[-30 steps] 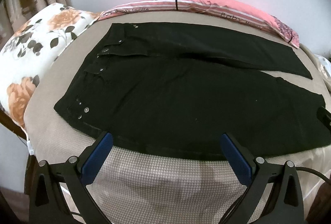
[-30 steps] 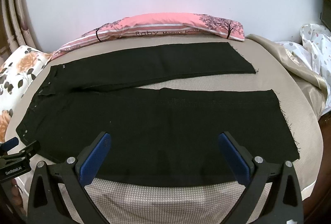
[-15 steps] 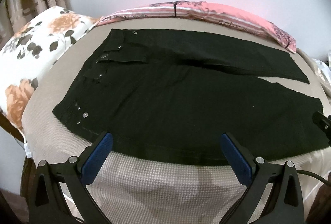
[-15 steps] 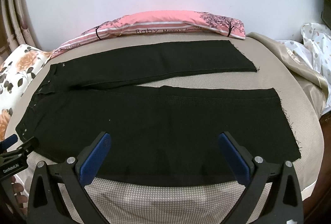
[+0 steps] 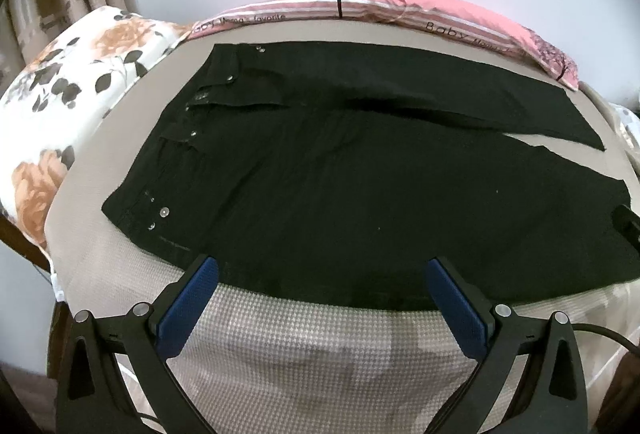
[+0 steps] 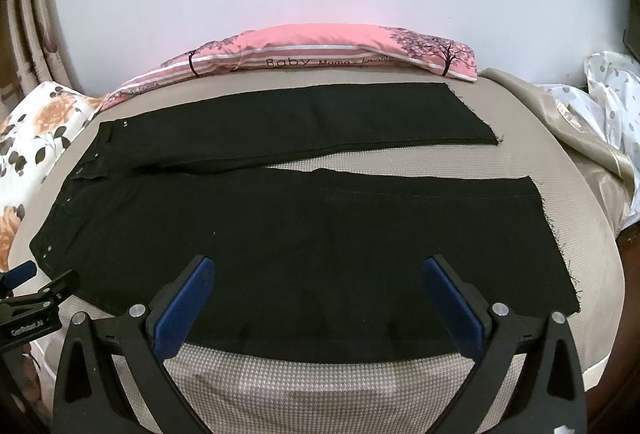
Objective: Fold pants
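Black pants [image 6: 304,234] flat — both grippers (apparently empty) spread wide.

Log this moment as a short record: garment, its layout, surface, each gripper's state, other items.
garment: black pants, unfolded
layout: flat, legs spread apart, waistband to the left, hems to the right
surface: beige bed cover
left gripper: open, empty, at the near edge close to the waist
right gripper: open, empty, at the near edge of the near leg
other items: pink pillow behind, floral pillow on the left
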`<state>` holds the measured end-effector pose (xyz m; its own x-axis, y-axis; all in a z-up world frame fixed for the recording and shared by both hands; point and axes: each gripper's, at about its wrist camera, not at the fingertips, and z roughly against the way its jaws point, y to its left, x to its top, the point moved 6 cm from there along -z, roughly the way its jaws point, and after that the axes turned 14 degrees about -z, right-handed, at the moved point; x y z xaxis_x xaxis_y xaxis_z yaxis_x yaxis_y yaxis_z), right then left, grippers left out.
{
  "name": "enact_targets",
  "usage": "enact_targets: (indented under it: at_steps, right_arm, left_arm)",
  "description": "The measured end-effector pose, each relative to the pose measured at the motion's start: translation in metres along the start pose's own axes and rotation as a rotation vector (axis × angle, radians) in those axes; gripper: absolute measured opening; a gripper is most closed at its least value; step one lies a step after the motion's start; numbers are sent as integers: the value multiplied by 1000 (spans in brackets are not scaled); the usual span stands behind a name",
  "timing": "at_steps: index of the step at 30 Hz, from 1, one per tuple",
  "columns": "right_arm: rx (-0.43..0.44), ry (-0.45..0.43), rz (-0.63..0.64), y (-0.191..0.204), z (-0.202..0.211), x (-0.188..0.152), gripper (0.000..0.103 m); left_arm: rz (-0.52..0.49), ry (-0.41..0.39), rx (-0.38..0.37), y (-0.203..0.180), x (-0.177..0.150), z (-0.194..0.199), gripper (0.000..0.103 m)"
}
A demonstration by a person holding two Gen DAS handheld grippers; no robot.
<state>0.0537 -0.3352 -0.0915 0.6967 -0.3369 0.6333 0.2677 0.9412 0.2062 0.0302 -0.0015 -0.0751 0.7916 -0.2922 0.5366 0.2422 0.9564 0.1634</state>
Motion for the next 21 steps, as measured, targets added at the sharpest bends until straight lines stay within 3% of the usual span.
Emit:
enact_targets:
  at_steps: [21]
  right_arm:
    - [13,-12,15,5,3,-1,103]
  left_arm:
    - [-4,24,9,-1,-5,-3,103]
